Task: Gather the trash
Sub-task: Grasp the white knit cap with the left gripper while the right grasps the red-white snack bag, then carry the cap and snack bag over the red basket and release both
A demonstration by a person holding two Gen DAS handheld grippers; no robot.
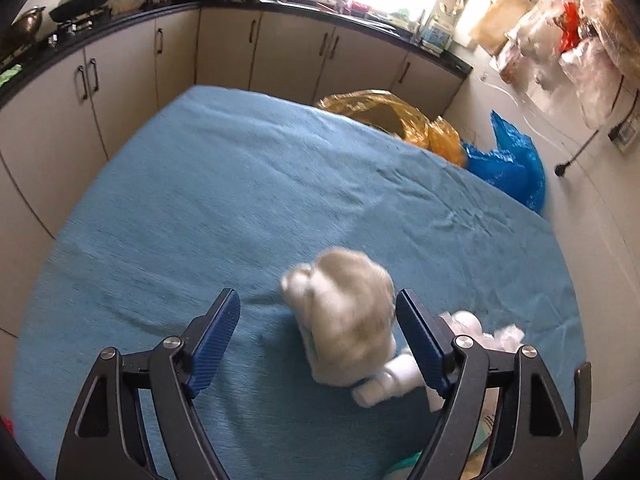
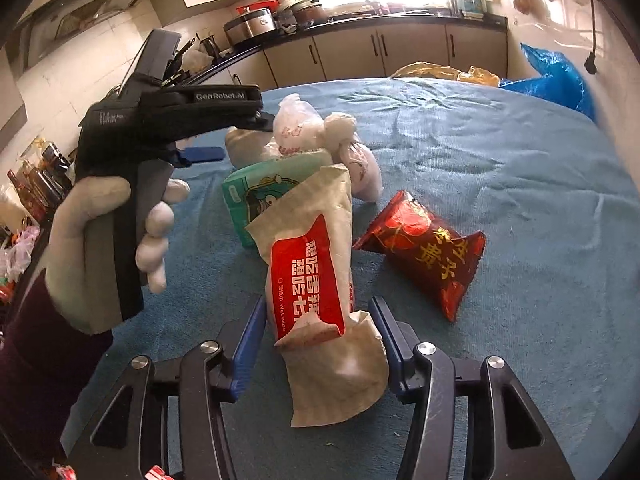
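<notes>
Two pairs of tongs are at work here, and nearest to me the right tongs (image 2: 318,344) straddle the tan wet-wipe pouch (image 2: 320,300) with its red label; the blue pads sit close on either side of its crumpled lower half, and I judge them to be just closing in rather than pressing, since the left pad shows a sliver of gap. The pouch stands tilted up on the blue bench cover (image 2: 500,184), which puts it where I can take it from the sides. My left tongs (image 1: 318,340) are spread wide around a blurred, pale crumpled wad (image 1: 348,320), not touching it. A white plastic piece (image 1: 384,384) lies against the wad's near side.

Just beyond the pouch, the green tissue pack (image 2: 256,196) lies beside the red snack wrapper (image 2: 424,252), and behind them are the knotted white plastic bags (image 2: 320,136). All this trash is clustered on my side of the bench.

Farther off, past the bench's far edge, the yellow bag (image 1: 380,112) gapes open beside the blue bag (image 1: 508,160), probably where everything goes. Cabinets (image 1: 280,48) line the wall.
</notes>
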